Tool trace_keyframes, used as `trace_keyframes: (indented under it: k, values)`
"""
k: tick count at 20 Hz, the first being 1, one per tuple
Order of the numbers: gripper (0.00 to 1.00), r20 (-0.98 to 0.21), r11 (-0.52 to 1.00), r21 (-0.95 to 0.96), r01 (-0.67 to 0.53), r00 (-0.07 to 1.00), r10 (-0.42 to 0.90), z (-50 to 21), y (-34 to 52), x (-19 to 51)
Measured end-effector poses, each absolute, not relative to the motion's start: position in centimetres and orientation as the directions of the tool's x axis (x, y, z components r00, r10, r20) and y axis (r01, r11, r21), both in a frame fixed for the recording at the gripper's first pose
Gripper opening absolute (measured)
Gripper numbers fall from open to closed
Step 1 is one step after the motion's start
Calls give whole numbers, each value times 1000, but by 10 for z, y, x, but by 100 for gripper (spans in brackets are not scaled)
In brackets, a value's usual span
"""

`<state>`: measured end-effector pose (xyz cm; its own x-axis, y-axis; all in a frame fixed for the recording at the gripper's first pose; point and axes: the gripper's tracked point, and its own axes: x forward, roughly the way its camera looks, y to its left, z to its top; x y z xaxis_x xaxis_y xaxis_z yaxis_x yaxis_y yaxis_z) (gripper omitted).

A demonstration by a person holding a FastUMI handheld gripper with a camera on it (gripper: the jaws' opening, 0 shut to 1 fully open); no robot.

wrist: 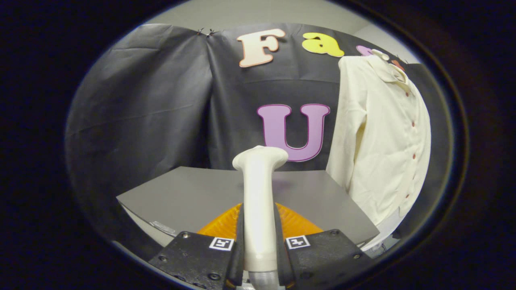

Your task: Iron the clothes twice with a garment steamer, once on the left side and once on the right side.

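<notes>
Steamer [259,189] stands upright at the lower centre of the frame, its pale handle clamped between the two fingers of the gripper [260,245]; both fingers press on its sides, so the jaws are closed on it. Its wider head flares at the top, just under the middle of the frame. Behind the fingers a grey table [193,193] spreads across the lower middle, with the booth's dark cloth wall [145,100] rising beyond it. A cream shirt [383,137] hangs at the right of the frame, beyond the fingers and to the right of the steamer, well apart from it. A row of small dark-red buttons [413,125] runs down its front, and its collar sits at the upper right.
</notes>
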<state>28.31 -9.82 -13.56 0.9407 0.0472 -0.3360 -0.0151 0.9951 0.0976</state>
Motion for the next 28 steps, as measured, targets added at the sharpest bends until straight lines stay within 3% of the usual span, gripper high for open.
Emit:
trace_keyframes:
  k: [13, 28]
  values:
    - [32, -15, 990, 120, 69, 998, -68, -21, -256, 227]
    - [32, 78, 965, 168, 201, 973, -216, -13, -367, 260]
